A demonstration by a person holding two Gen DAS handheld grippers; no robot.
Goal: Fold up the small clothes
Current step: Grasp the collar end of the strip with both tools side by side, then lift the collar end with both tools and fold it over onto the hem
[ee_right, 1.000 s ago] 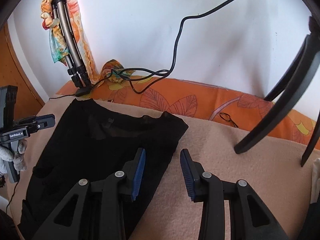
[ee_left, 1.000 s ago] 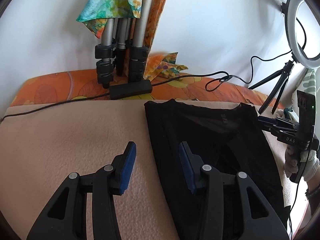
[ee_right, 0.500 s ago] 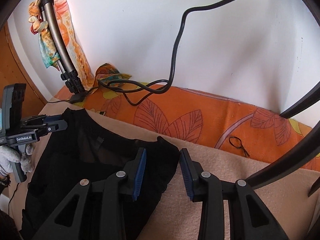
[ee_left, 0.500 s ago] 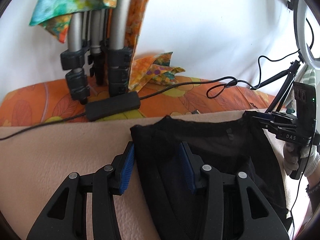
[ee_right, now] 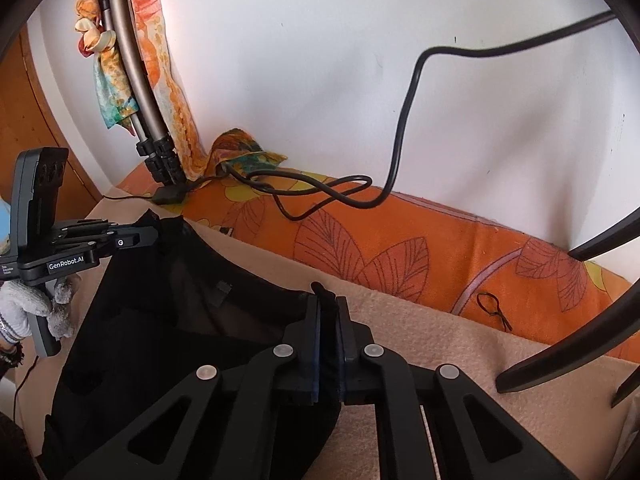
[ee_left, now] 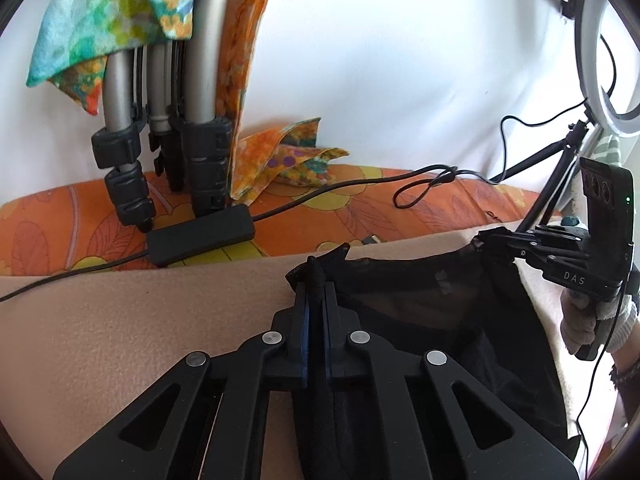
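A black garment (ee_left: 440, 320) lies spread on a beige blanket (ee_left: 140, 320). In the left wrist view my left gripper (ee_left: 316, 292) has its jaws closing tight, blue pads pinching the garment's far left corner, which pokes up between them. My right gripper (ee_left: 486, 240) shows at the right of that view, clamped on the far right corner. The right wrist view has the right gripper (ee_right: 328, 308) with jaws closing, pads pressed on that corner of the garment (ee_right: 180, 300). The left gripper (ee_right: 154, 236) grips the opposite corner, held by a gloved hand (ee_right: 24, 308).
An orange floral sheet (ee_left: 360, 200) runs along the white wall. On it stand tripod legs (ee_left: 200, 120) draped with scarves, a black power adapter (ee_left: 200, 234) and a looped cable (ee_right: 320, 192). A ring light (ee_left: 600, 60) stands at the right; its dark legs (ee_right: 560, 344) cross the blanket.
Both grippers slid toward the far edge of the garment, straddled its corners while open, then shut on them. The cloth now bunches up between each pair of pads.
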